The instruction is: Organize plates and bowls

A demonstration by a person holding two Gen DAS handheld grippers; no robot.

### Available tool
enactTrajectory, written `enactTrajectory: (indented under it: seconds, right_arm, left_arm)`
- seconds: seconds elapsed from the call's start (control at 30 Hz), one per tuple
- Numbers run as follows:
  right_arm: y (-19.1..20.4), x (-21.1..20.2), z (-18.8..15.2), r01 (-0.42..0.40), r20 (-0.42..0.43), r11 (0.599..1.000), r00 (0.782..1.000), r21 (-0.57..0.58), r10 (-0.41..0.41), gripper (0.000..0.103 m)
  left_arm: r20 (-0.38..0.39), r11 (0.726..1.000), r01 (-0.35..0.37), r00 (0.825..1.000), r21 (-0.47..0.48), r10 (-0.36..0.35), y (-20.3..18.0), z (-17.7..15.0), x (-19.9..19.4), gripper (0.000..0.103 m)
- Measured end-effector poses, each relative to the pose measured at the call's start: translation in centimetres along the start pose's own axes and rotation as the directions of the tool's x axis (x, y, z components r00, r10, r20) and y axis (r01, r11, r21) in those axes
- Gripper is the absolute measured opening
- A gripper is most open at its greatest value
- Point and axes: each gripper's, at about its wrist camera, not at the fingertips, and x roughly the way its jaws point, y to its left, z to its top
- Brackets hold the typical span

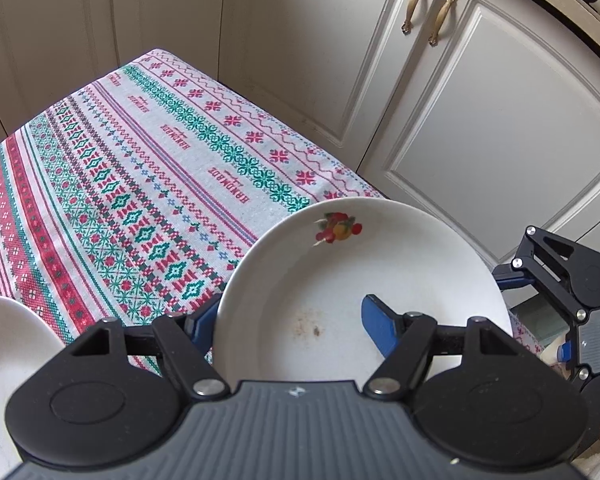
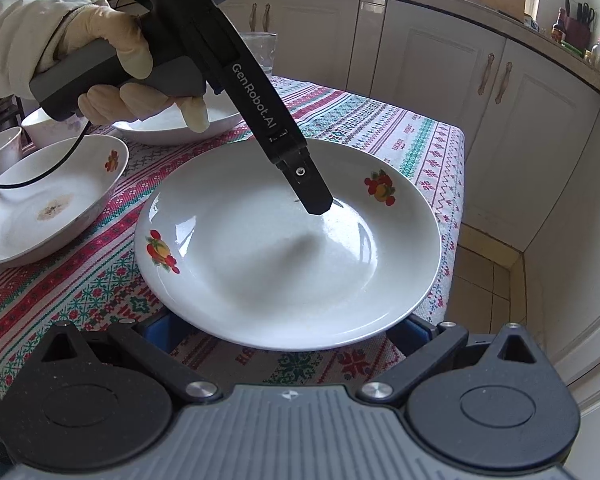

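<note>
The white plate [image 2: 288,248] with fruit decals is being held at the bench's right end, just over the patterned tablecloth [image 1: 132,184]. It's being pinched by the left gripper [image 1: 288,324], jaws clamped over the rim, one blue finger [image 1: 378,326] inside the plate. The right gripper [image 2: 284,332] is being kept under the near rim, jaws spread wide. A shallow bowl [image 2: 48,200] is sitting to the left, more dishes being blocked by the gloved hand [image 2: 112,60].
</note>
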Motion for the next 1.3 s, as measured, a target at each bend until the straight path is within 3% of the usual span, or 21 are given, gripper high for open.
enactTrajectory:
  seconds: [0.27, 0.57, 0.87, 1.1, 1.3]
  right_arm:
    - [0.0, 0.1, 0.2, 0.011, 0.002, 1.0, 1.0, 0.014, -0.011, 0.103]
    - [1.7, -3.3, -0.3, 0.045, 0.028, 0.998, 0.999, 0.033, -0.046, 0.103]
    - [5.8, -6.6, -0.6, 0.004, 0.112, 0.999, 0.994, 0.032, -0.007, 0.103]
    - [9.1, -6.4, -1.5, -0.051, 0.116, 0.999, 0.992, 0.019, 0.048, 0.103]
    - [11.2, -5.5, -1.7, -0.073, 0.103, 0.997, 0.992, 0.014, 0.071, 0.103]
  left_arm:
    - [0.043, 0.999, -0.042, 0.998, 0.029, 0.041, -0.7, -0.2, -1.0, 0.079]
    - [0.176, 0.988, -0.137, 0.977, 0.069, 0.123, -3.8, -2.6, -7.2, 0.081]
    - [0.267, 0.977, -0.21, 0.944, 0.038, 0.193, -7.4, -9.4, -13.1, 0.087]
    - [0.254, 0.975, -0.216, 0.941, -0.056, 0.223, -8.3, -16.7, -15.0, 0.087]
    - [0.262, 0.96, -0.266, 0.923, -0.089, 0.28, -8.4, -21.1, -16.2, 0.088]
